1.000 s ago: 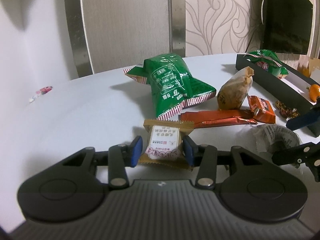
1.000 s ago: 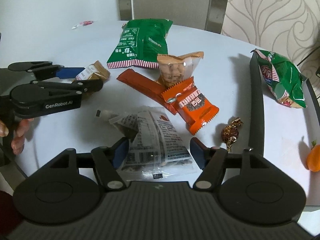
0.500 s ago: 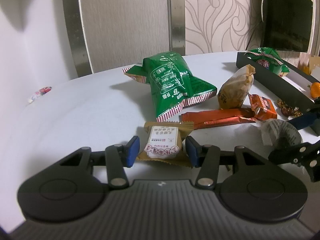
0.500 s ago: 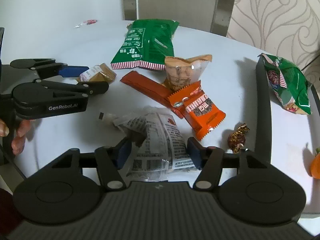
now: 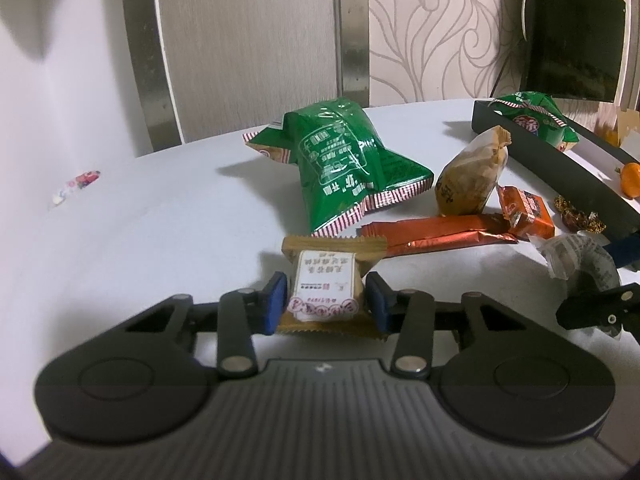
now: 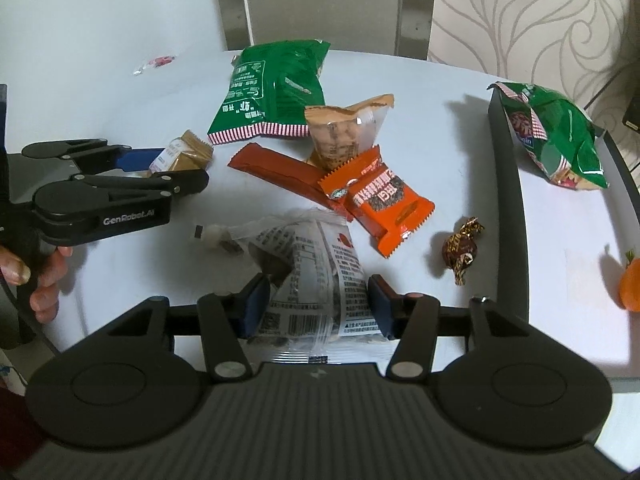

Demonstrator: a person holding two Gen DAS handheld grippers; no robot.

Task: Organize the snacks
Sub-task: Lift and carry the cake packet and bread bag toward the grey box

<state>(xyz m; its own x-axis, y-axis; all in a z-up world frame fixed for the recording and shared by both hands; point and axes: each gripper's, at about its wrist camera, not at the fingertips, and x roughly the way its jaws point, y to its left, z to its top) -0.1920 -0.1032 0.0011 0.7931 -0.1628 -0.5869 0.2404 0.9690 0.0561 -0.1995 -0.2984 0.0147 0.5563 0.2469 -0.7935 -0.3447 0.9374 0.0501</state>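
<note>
My left gripper (image 5: pixel 326 304) is shut on a small tan pastry packet (image 5: pixel 325 286) with a white label, held just above the white table; it also shows in the right wrist view (image 6: pixel 182 156). My right gripper (image 6: pixel 314 306) is shut on a clear printed packet (image 6: pixel 316 276), which also shows in the left wrist view (image 5: pixel 580 260). On the table lie a large green bag (image 6: pixel 274 88), a tan nut bag (image 6: pixel 344 132), a long red bar (image 6: pixel 280 170), an orange packet (image 6: pixel 380 200) and a foil candy (image 6: pixel 462 248).
A black tray (image 6: pixel 510 208) at the right holds a second green bag (image 6: pixel 556 132) and an orange fruit (image 6: pixel 630 284). A small candy wrapper (image 6: pixel 156 64) lies at the far left of the table. Walls stand behind the table.
My left gripper closed on the tan packet and lifted it slightly. My right gripper narrowed onto the clear packet and drew back a little.
</note>
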